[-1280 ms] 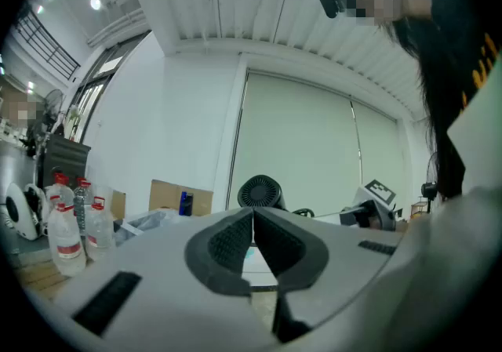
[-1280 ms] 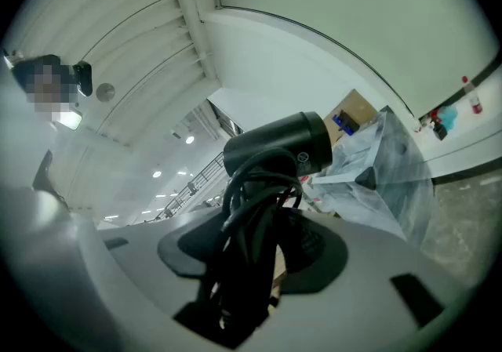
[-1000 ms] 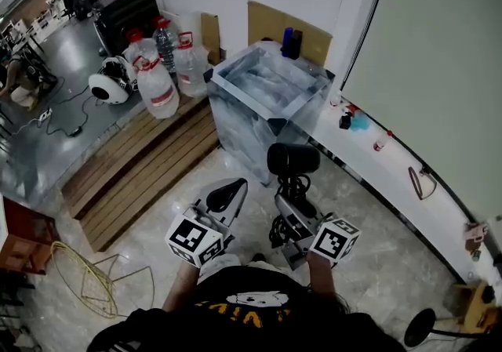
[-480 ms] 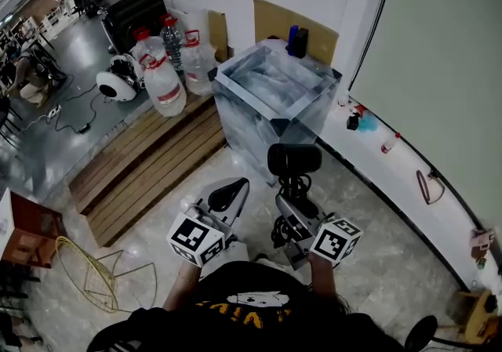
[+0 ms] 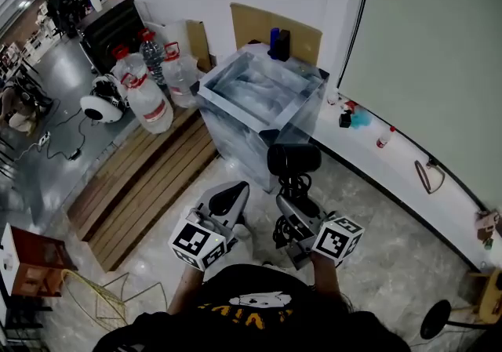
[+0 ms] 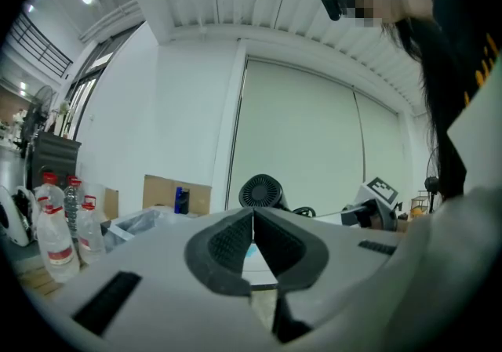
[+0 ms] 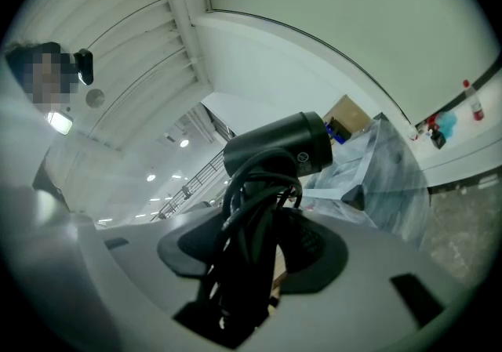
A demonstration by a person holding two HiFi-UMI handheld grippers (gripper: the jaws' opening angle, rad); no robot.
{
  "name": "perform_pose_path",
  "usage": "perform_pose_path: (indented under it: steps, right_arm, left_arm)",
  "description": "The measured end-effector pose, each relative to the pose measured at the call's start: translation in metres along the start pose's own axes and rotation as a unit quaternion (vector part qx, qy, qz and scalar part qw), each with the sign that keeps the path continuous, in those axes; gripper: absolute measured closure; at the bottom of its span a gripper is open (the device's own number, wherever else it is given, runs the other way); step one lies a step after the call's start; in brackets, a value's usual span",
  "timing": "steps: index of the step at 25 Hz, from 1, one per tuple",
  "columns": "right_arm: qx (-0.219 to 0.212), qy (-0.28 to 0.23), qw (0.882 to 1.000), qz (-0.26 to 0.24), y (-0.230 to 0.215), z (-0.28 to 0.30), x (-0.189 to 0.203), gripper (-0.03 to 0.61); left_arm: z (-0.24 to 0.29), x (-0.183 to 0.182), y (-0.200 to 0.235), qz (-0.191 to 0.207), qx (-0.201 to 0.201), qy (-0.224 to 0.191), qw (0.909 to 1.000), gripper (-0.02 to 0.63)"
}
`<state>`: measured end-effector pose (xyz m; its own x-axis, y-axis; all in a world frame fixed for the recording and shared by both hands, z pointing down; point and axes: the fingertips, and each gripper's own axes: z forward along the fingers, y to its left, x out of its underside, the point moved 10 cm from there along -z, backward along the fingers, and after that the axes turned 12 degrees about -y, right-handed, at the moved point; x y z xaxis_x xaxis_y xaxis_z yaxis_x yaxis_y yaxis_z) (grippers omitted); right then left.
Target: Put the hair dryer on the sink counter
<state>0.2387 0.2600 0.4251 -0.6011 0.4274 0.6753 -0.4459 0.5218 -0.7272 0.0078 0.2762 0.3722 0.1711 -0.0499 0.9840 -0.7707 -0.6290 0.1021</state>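
R gripper (image 5: 296, 217) is clamped on the hair dryer (image 5: 293, 161) by its handle, w/ the cord (image 7: 249, 213) wound round it and the barrel up top, lying crosswise; L gripper (image 5: 225, 200) has its jaws pressed together w/ nothing btwn them, carried just beside the R one; vs. a sec ago both grippers keep the same pose in front of the body, but the room has slid: the sink counter (image 5: 239, 143) (marbled block, plastic over the basin) now sits a bit further left, and more of the white ledge (image 5: 396, 166) along the wall shows; prob. the person is turning or stepping while carrying; so dryer is still airborne, near the counter's front corner but short of it; set-down not yet begun; water bottles (image 5: 149, 88) stand well off to the left.
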Motion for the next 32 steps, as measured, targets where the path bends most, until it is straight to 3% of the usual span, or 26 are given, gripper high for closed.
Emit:
perform_pose_path:
  steps: [20,32]
  right_arm:
    - [0.084,-0.042,0.996,-0.003,-0.049,0.211,-0.015,0.374]
    - [0.132,-0.067,0.989,-0.028,-0.058,0.262,-0.020,0.374]
  left_arm:
    - [0.104,0.000,0.225,-0.037,0.097,-0.006,0.9946,0.604]
    - [0.116,0.006,0.289,-0.050,0.128,-0.003,0.9905,0.604]
